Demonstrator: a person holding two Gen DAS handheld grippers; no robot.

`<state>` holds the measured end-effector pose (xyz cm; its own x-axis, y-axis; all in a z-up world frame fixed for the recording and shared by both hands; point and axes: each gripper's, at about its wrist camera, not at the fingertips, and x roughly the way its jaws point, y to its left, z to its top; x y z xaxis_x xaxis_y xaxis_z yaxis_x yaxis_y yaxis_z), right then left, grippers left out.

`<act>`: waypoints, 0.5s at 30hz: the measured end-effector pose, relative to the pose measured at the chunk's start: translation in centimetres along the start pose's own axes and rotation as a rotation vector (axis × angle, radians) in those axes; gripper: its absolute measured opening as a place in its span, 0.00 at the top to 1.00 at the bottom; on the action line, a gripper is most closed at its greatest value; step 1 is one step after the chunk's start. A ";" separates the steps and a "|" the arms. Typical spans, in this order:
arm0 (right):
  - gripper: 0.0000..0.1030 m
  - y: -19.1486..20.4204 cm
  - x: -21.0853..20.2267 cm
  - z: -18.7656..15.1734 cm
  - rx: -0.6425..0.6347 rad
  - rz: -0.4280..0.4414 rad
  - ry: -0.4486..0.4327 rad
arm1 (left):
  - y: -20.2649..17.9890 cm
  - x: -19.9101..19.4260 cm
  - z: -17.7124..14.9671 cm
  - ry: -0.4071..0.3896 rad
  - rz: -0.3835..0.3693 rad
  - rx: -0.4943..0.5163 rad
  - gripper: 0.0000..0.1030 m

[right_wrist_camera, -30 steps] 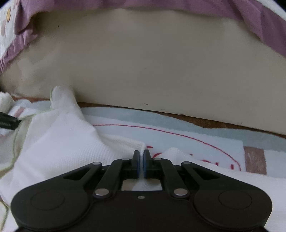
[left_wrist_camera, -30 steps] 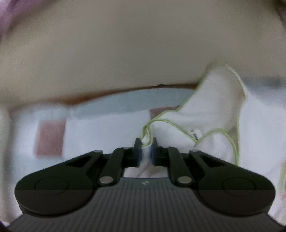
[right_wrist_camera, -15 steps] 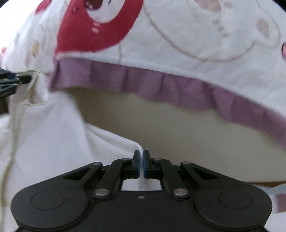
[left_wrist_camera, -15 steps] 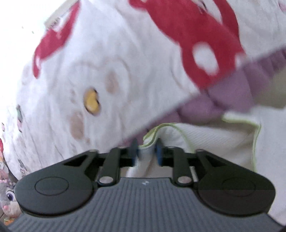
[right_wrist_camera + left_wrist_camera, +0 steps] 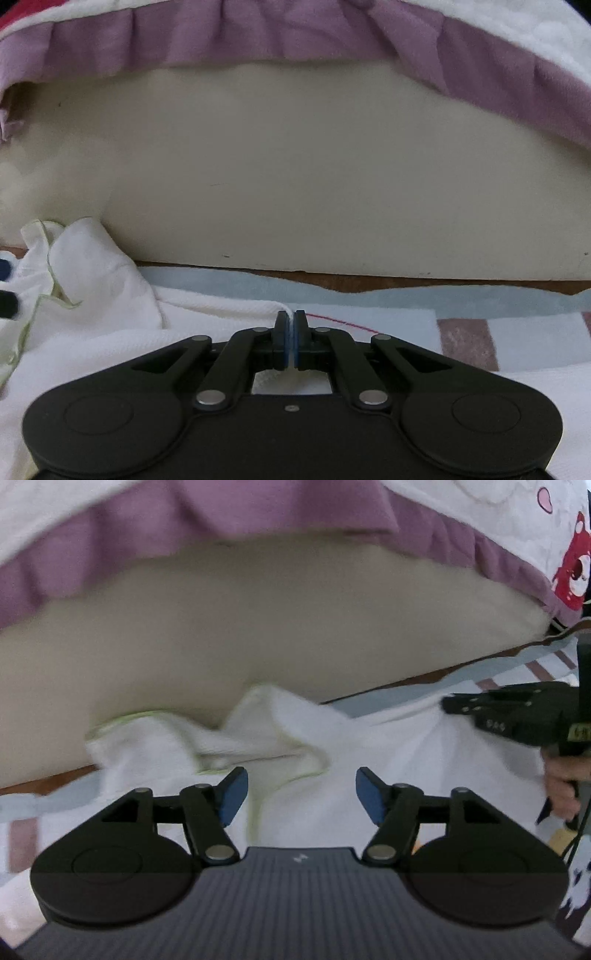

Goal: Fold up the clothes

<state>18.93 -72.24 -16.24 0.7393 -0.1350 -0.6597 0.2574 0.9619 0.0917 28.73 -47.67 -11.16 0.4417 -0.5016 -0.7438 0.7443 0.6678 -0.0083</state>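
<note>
A white garment with pale green trim (image 5: 295,746) lies crumpled on a pale patterned mat, up against the side of a bed. My left gripper (image 5: 301,797) is open and empty just above it. My right gripper (image 5: 290,332) is shut on a white edge of the same garment (image 5: 110,295), low over the mat. In the left wrist view the right gripper (image 5: 517,712) shows at the far right, held in a hand.
The beige side of the mattress (image 5: 295,177) stands right behind the garment, with a purple frill (image 5: 295,33) and a white cartoon-print cover (image 5: 517,528) hanging over it. The mat (image 5: 480,328) has grey and brown blocks and a red line.
My left gripper has opened and let go of the green-trimmed edge, which has dropped onto the mat. Both grippers have come down from up by the bed cover. The right stays shut.
</note>
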 end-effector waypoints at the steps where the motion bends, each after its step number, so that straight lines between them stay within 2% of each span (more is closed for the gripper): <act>1: 0.98 -0.2 0.0 0.0 0.004 0.023 0.004 | -1.0 0.6 0.2 -0.008 -0.002 0.029 0.38; 3: 0.97 -0.6 -0.1 -0.1 0.011 0.069 0.012 | -3.7 1.8 0.7 -0.016 0.031 0.111 0.35; 5: 0.97 -1.0 -0.2 -0.1 0.018 0.116 0.020 | -4.9 3.9 1.2 0.042 0.091 0.136 0.37; 7: 0.98 -1.3 -0.6 -0.1 0.027 0.153 0.014 | -5.2 5.5 1.3 0.090 0.120 0.121 0.99; 8: 0.98 -1.4 -1.4 0.0 0.023 0.153 -0.002 | -5.4 5.5 1.3 0.072 0.148 0.140 0.96; 10: 0.98 -1.4 -2.9 0.2 0.004 0.129 -0.055 | -6.1 4.6 1.2 -0.027 0.250 0.215 0.96; 13: 0.98 -0.9 -4.8 0.5 -0.058 0.073 -0.143 | -5.1 3.3 2.0 -0.076 0.360 0.192 0.96; 15: 0.98 -0.4 -5.5 0.6 -0.099 0.030 -0.167 | -3.7 3.5 2.7 -0.048 0.426 0.124 0.95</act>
<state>15.14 -72.04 -12.19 0.8407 -0.1360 -0.5241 0.1779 0.9836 0.0302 28.88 -53.35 -11.90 0.7429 -0.2229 -0.6312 0.5436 0.7511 0.3746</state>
